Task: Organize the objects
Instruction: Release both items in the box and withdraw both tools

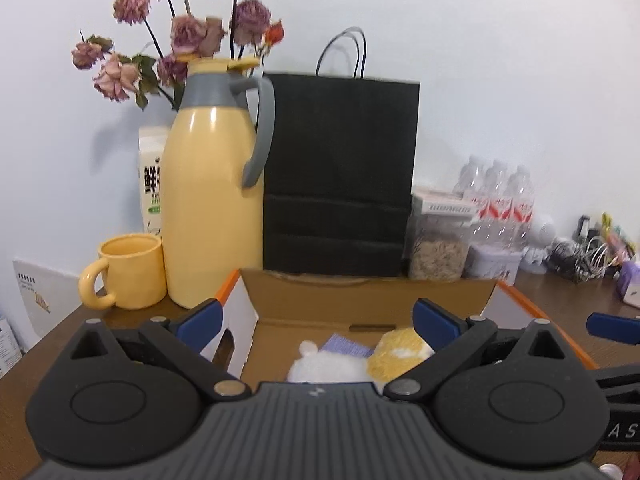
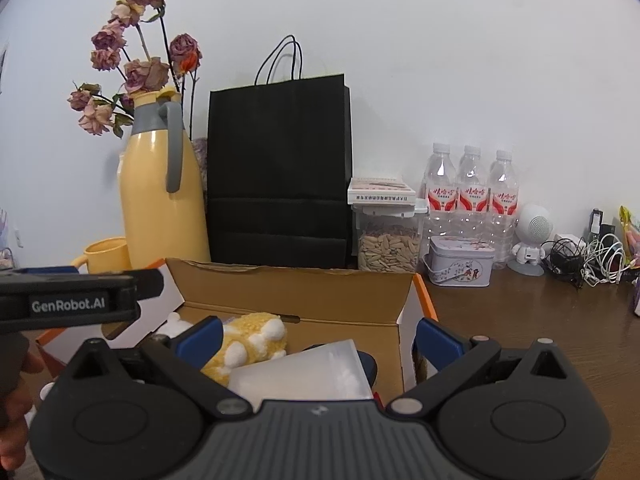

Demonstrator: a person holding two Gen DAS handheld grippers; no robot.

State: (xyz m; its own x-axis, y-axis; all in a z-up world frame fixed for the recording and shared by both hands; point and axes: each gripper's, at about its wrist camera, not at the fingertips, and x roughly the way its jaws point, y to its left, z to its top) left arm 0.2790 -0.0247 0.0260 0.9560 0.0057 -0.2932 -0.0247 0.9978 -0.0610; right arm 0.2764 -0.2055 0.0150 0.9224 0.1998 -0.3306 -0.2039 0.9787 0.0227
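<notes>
Left gripper (image 1: 318,322) spread wide, pinching nothing, low in frame over open cardboard box (image 1: 368,294). Right gripper (image 2: 318,338) likewise spread, empty. Yellow plush (image 2: 250,346) and clear container (image 2: 304,372) inside box, lower centre.

- The milk carton (image 1: 151,176) stands behind the yellow jug (image 1: 208,200), so only a strip of it shows.
- The left wrist view is blurred; the print on the water bottles (image 1: 500,204) cannot be read.
- The gripper body covers the lower part of the cardboard box (image 2: 296,292).
- The frosted container (image 2: 304,372) hides what lies under it.
- A hand (image 2: 16,412) is cut off by the left edge.
</notes>
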